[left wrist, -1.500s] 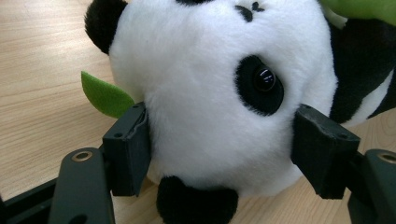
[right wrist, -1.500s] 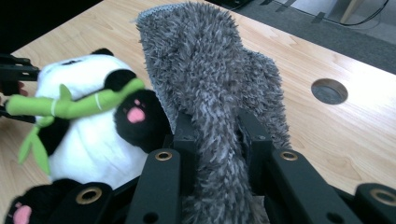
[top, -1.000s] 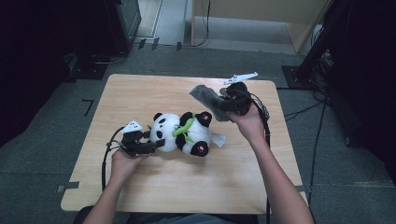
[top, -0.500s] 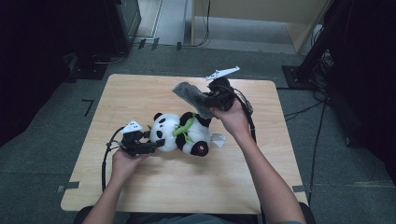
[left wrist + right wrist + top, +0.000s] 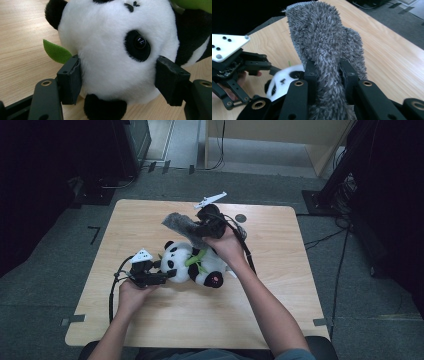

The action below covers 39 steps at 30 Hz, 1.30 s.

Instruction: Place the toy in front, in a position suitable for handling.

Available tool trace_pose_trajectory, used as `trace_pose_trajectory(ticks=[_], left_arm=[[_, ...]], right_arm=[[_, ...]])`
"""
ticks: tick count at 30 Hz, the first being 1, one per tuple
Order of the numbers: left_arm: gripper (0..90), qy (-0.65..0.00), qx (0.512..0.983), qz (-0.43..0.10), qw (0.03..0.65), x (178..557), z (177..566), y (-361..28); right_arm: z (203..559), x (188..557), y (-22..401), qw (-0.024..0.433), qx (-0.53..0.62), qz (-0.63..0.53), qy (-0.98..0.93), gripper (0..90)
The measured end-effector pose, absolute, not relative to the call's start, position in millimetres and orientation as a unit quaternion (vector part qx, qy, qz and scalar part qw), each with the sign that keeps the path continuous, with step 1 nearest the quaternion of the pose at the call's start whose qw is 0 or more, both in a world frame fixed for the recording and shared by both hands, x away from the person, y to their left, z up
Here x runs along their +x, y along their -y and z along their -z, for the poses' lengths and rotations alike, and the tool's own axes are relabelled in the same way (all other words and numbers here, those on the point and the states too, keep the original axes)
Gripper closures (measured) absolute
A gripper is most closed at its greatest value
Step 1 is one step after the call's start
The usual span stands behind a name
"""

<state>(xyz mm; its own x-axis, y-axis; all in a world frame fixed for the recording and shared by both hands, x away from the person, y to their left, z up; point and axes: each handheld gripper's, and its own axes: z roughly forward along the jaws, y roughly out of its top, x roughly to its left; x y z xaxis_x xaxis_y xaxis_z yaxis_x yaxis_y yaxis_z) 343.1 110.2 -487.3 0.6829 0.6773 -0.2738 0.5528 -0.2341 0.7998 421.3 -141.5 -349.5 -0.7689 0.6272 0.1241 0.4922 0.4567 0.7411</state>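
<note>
A: Fur is what gets seen between the left gripper's (image 5: 117, 82) jaws in the left gripper view: the panda plush's (image 5: 117, 50) white head is pinched from both sides by the pads, with a green felt leaf (image 5: 56, 51) just outside one jaw. From the high view the left gripper (image 5: 150, 275) is merely seen beside the panda plush (image 5: 195, 265).

B: And the grey cloth (image 5: 329, 50)?

A: In the right gripper view it is clamped between the right gripper's (image 5: 328, 75) nearly closed jaws and rises ahead of them. In the high view the grey cloth (image 5: 182, 227) is seen held above the plush by the right gripper (image 5: 210, 222).

B: What is changed from a second ago?

A: The right gripper and cloth have been carried leftward across the table (image 5: 280, 285), from beside the plush to over it. The left gripper has been kept in place.

B: Anything hidden?

A: The plush's body is cut off in the left gripper view, and it is blurred behind the jaws in the right one.
</note>
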Motion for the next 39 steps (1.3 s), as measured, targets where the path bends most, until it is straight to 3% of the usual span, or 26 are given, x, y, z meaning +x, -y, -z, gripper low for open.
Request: trace_pose_trajectory(ticks=[16, 26, 39], left_arm=[[30.9, -0.399, 0.784, -0.058, 0.472, 343.8, 487.3, -111.1], [35.6, -0.411, 0.784, -0.055, 0.461, 343.7, 485.1, -109.3], [37.1, -0.414, 0.784, -0.055, 0.460, 343.8, 485.1, -108.4]], right_arm=[[391.8, 420.7, 87.2, 0.052, 0.296, -0.358, -0.884, 71.7], [401.1, 424.3, 112.4, 0.045, 0.326, -0.347, -0.878, 71.7], [389.5, 427.2, 155.1, 0.074, 0.359, -0.353, -0.861, 71.6]])
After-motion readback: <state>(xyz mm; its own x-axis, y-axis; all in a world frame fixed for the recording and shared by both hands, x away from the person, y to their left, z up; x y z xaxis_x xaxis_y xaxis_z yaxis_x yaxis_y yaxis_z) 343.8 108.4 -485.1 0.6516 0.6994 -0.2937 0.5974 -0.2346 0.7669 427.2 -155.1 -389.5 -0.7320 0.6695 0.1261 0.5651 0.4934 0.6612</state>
